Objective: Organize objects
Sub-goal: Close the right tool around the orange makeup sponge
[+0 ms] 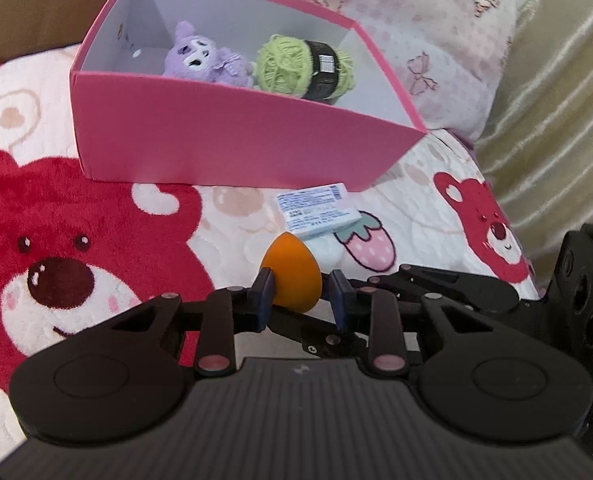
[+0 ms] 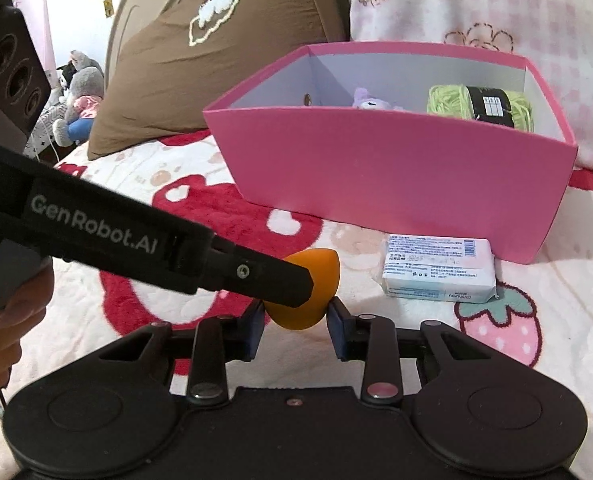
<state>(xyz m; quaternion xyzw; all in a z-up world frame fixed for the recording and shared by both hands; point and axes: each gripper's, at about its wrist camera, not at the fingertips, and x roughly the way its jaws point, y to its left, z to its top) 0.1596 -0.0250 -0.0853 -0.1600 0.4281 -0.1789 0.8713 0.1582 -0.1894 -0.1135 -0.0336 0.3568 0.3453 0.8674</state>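
Observation:
An orange egg-shaped sponge (image 1: 292, 276) (image 2: 324, 272) hangs just above the bear-print blanket (image 1: 76, 208), held from two sides. My left gripper (image 1: 300, 296) is shut on it; in the right wrist view its black finger (image 2: 292, 284) comes in from the left and covers part of the sponge. My right gripper (image 2: 294, 320) is also shut on the sponge, and its housing (image 1: 576, 300) shows at the right of the left wrist view. Behind stands an open pink box (image 1: 236, 132) (image 2: 396, 168) holding a purple plush (image 1: 200, 54) (image 2: 366, 102) and green yarn (image 1: 300, 66) (image 2: 480, 106).
A white-and-blue wrapped packet (image 1: 316, 212) (image 2: 436, 268) lies on the blanket before the box's right corner. A brown pillow (image 2: 200, 48) and a pink checked quilt (image 1: 416, 20) lie behind the box. A curtain (image 1: 556, 100) hangs at the right. A hand (image 2: 0, 340) grips the left handle.

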